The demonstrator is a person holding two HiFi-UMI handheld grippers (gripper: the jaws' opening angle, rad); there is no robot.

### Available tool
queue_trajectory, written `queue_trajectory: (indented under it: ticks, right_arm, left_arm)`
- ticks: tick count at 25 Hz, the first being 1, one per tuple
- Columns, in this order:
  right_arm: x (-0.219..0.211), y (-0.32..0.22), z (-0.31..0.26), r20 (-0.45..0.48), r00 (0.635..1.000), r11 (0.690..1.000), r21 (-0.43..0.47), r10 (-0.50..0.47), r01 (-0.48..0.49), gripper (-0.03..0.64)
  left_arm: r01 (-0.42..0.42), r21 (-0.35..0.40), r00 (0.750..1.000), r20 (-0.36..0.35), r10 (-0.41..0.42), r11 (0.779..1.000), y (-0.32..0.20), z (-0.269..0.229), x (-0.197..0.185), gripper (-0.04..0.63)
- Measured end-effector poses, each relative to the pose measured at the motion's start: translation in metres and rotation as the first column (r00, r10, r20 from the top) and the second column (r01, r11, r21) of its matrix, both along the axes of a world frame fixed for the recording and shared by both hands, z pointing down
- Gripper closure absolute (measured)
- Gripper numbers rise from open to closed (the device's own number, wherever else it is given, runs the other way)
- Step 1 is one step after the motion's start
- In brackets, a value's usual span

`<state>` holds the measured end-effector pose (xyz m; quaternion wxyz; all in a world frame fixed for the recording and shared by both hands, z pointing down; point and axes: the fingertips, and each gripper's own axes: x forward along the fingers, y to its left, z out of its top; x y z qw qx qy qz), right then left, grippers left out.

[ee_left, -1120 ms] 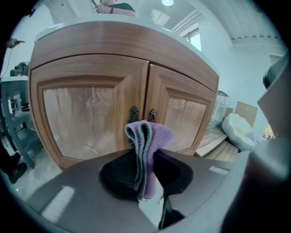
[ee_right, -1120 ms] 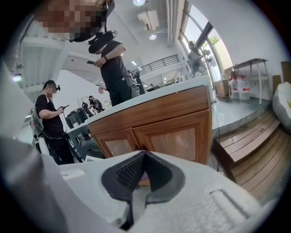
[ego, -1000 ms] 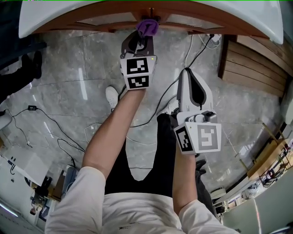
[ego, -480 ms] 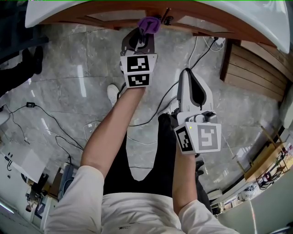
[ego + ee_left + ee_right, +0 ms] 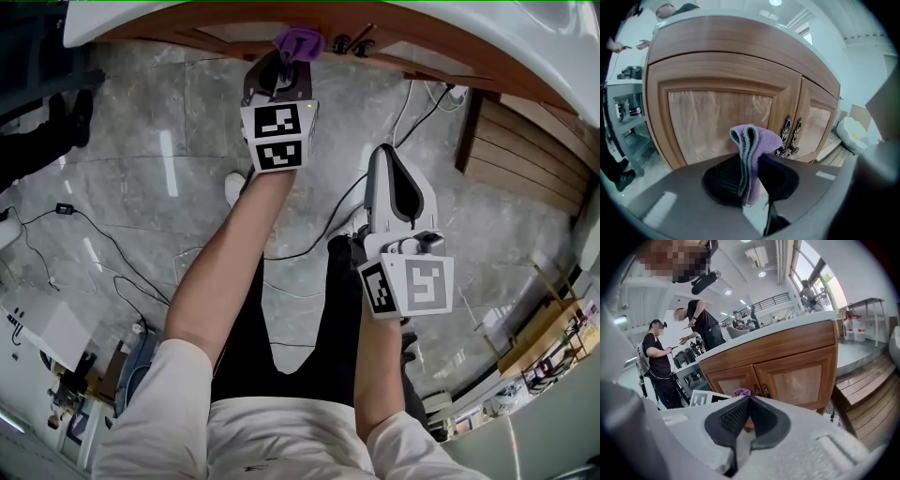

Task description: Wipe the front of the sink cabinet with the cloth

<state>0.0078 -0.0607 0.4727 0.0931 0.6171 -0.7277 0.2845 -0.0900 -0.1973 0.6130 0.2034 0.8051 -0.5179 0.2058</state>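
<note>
The purple cloth (image 5: 752, 145) is clamped between the fingers of the left gripper (image 5: 289, 64), folded so that a thick wad stands out past the fingertips; this gives a soft pad to press on the wood while the hard fingers stay off it. The left gripper is held forward at arm's length towards the front of the sink cabinet (image 5: 740, 75). The cloth is seen against the inner edge of the left door (image 5: 712, 122), just beside the paired dark handles (image 5: 790, 136) where the two doors meet. Whether the cloth actually touches the wood cannot be told from either view. The right gripper (image 5: 749, 404) is held lower and well back from the cabinet, above the marble floor (image 5: 141, 187), with its fingers closed together on nothing. It is judged to be parked there so that the wiping arm is left free. The wiping is judged to be under way or about to begin near the door seam. The handles are judged a likely snag for the cloth if it is drawn across them.
</note>
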Motion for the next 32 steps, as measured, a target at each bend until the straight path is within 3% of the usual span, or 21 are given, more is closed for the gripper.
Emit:
queue_trajectory:
  ticks: [32]
  right_arm:
    - [-0.069,-0.021,-0.020,-0.017,0.999,0.998,0.036,-0.046,0.046,0.617]
  left_arm:
    - [0.078,0.013,0.997,-0.003,-0.078,0.997,-0.022,-0.012,-0.100,0.518]
